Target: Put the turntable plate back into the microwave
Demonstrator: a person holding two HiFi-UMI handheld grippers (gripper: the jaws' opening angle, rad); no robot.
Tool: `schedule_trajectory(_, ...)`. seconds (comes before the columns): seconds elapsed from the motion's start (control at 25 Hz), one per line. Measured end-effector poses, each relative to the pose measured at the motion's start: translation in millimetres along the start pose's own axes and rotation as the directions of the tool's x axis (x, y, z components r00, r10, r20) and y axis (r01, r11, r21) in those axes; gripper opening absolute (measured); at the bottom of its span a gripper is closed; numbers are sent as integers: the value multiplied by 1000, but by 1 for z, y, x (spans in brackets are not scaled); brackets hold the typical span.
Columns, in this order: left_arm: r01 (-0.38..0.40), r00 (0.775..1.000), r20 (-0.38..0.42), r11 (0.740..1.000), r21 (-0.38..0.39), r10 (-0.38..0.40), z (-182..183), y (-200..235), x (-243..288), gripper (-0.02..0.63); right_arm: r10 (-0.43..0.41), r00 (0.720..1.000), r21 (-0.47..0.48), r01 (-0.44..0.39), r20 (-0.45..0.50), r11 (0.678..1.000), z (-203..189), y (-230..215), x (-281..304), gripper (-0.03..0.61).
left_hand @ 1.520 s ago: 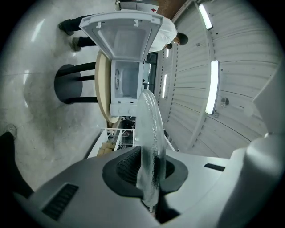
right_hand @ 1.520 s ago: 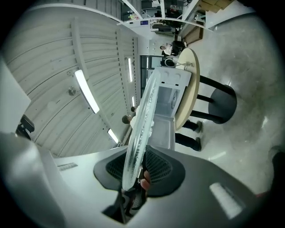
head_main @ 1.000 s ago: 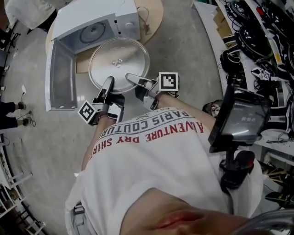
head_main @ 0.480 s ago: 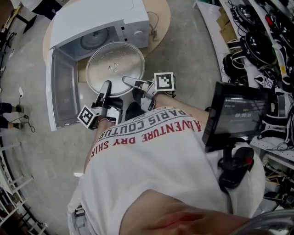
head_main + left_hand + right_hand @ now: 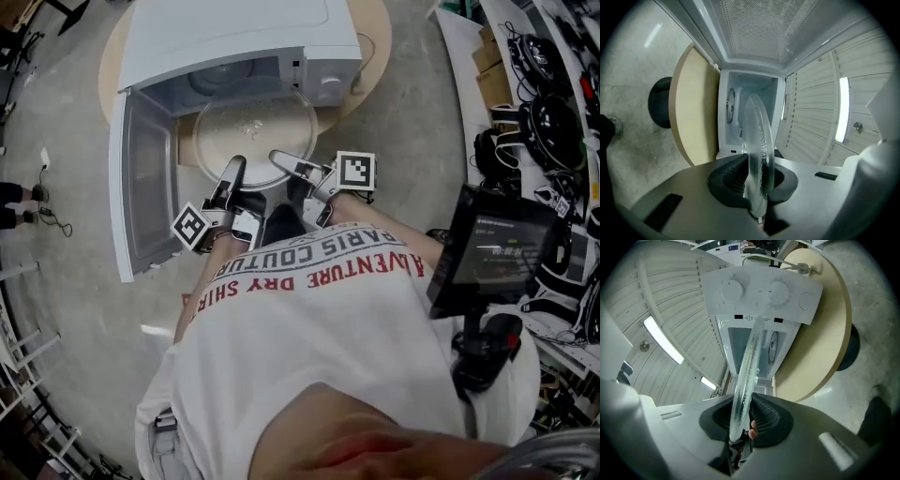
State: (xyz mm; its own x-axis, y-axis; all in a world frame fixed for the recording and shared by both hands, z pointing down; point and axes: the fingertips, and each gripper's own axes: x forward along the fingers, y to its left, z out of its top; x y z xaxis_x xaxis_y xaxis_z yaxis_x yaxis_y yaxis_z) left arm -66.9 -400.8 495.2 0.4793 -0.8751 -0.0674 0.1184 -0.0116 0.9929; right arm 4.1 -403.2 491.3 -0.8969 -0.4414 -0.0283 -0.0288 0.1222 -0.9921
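The clear glass turntable plate (image 5: 253, 131) is held level in front of the open white microwave (image 5: 234, 37), its far rim at the mouth of the cavity. My left gripper (image 5: 234, 169) is shut on the plate's near-left rim. My right gripper (image 5: 281, 159) is shut on the near-right rim. In the left gripper view the plate (image 5: 758, 140) is edge-on between the dark pads (image 5: 733, 176), with the cavity (image 5: 750, 108) straight ahead. In the right gripper view the plate (image 5: 747, 366) stands between the ribbed pads (image 5: 764, 416), below the dial panel (image 5: 759, 294).
The microwave door (image 5: 145, 187) hangs open to the left, beside the plate. The microwave sits on a round wooden table (image 5: 375, 28) on a dark pedestal (image 5: 661, 103). A bench crowded with cables (image 5: 544, 103) runs along the right, and a screen on a mount (image 5: 492, 248) is near my right side.
Both grippers have carried the plate forward and a little lower toward the microwave. Its far rim now reaches the cavity mouth instead of hanging out in front of it.
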Motion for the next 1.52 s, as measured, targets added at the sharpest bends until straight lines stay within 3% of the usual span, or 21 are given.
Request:
schedule_trajectory(0.24,-12,999,38,1000,12,11,31,9,3,25,10,1000,3,-10,-8,1000,7,-14,29,52)
schedule_trajectory(0.52,-14,996,88,1000,-3,14,72,15,22,25,19,998,5,-20,53,1000,33,-25,60,54)
schedule_trajectory(0.84,-35,994,101,999,-13,37,121,27,54,25,15,997,28,-17,70,999,46,-36,102,54)
schedule_trajectory(1.12,-46,994,104,999,-7,47,138,42,73,25,-19,996,80,12,86,997,52,-56,119,54)
schedule_trajectory(1.52,-67,992,105,998,-19,69,148,55,81,25,-3,991,141,-16,134,990,61,-72,126,54)
